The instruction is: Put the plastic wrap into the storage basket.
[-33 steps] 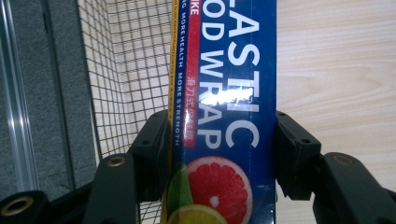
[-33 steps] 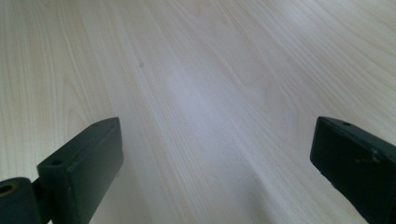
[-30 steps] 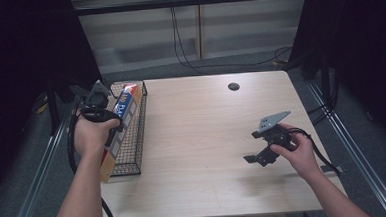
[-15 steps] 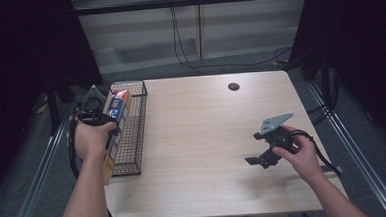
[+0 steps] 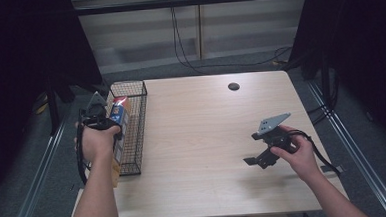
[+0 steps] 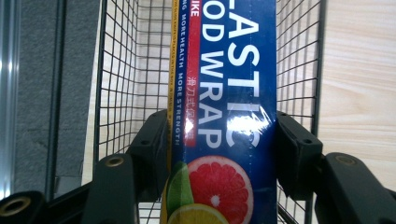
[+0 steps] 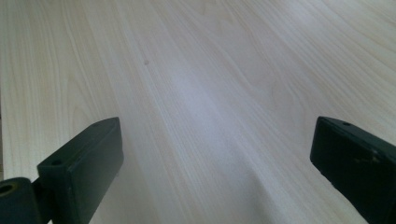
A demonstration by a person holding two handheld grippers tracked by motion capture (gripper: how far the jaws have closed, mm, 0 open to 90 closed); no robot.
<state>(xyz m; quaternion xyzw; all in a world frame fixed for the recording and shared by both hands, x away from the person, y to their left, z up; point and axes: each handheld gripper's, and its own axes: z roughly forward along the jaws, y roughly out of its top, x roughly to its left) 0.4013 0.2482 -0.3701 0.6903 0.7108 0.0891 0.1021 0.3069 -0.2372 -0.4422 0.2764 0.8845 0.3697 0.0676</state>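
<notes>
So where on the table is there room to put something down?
The widest bare patch of the table lies between the wire basket and the right gripper, up to the small dark hole near the far edge. The left edge is crowded: the left gripper holds the plastic wrap box in the basket.

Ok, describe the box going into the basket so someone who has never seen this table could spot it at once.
Start at the pale wooden table and go to its left edge, where a black wire basket stands. The plastic wrap box is above it, clamped in the left hand-held gripper. It is long and blue, with white lettering and a printed grapefruit slice.
</notes>
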